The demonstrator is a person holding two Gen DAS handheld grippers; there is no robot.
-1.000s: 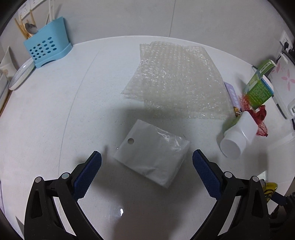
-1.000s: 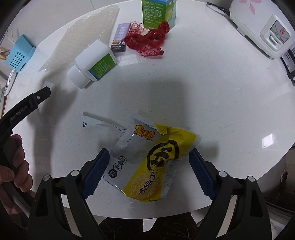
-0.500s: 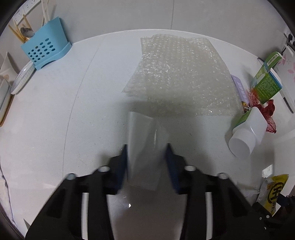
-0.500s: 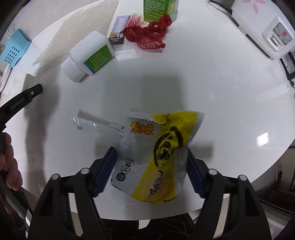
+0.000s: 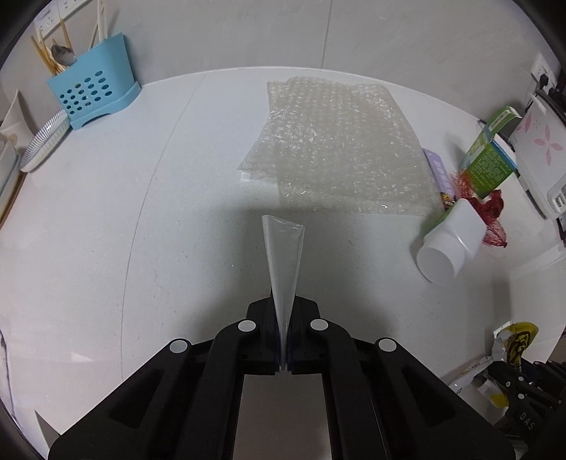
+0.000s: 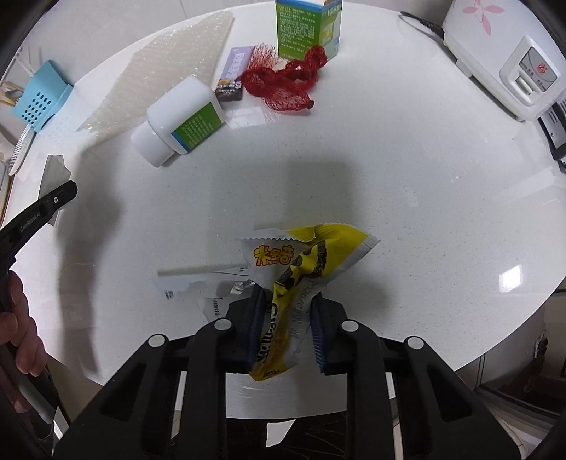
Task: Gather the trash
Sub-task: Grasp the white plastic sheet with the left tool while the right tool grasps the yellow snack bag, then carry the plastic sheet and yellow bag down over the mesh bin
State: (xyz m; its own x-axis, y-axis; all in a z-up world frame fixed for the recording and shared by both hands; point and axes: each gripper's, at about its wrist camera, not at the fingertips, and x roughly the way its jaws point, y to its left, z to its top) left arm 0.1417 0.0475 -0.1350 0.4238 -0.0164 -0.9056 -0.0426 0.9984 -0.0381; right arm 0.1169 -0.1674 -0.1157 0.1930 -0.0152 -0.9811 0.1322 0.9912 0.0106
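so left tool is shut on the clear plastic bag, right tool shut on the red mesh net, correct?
Not quite. The left tool is shut on the clear plastic bag, but the right tool is shut on the yellow snack wrapper. The right wrist view shows the red mesh net lying loose on the table, far from the tool.

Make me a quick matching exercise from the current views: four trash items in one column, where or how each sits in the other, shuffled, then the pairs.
Items:
1. clear plastic bag
2. yellow snack wrapper
3. white bottle
4. red mesh net

States:
A. lying on its side on the table
B. pinched in the left gripper
C. bunched in front of the green carton
D. squeezed between the right gripper's fingers

Pairs: 1-B, 2-D, 3-A, 4-C
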